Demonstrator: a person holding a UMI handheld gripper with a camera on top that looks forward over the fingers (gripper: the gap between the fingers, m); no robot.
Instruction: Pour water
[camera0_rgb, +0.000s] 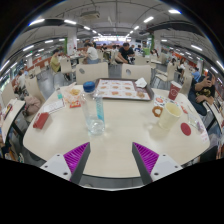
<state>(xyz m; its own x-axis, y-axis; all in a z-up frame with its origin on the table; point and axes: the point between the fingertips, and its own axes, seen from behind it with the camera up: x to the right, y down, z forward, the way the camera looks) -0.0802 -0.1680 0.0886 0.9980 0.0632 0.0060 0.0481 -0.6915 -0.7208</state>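
Observation:
A clear plastic water bottle (95, 110) with a blue cap stands upright on the pale round table (115, 135), beyond my fingers and a little to the left. A cream cup (170, 116) stands on the right side of the table. My gripper (111, 158) hovers over the table's near part, open, with only bare tabletop between its purple pads (76, 155). It holds nothing and is well short of the bottle.
A tray (124, 90) with snacks lies at the table's far side. A red packet (41, 120) lies left, a red round item (186, 128) right, a red can (173, 91) far right. Chairs ring the table; people sit at tables behind.

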